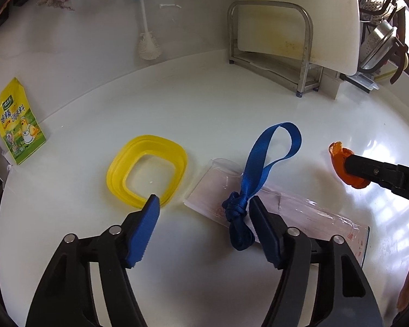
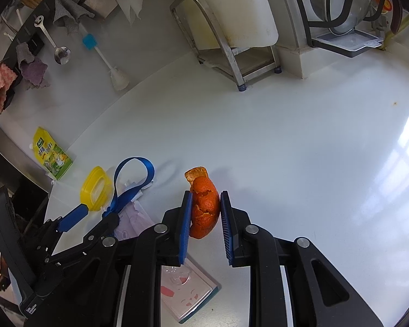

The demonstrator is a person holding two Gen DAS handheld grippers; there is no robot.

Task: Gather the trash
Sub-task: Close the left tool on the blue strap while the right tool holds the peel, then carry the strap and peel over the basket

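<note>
My left gripper (image 1: 204, 204) jaws apart, not clamped, straddling knot of blue woven ribbon strap (image 1: 255, 175) on clear plastic blister pack (image 1: 300, 207); strap runs away from me. My right gripper (image 2: 205, 204) clamps curled orange peel (image 2: 204, 209), farther right.

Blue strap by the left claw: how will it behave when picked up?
Probably floppy: the strap is flat woven webbing, curling into a loose loop. Likely light for its size, so it shouldn't drag the clear packaging beneath, though it may snag. The knot looks like the bulkiest grip point; the left claw, open, already brackets it.
</note>
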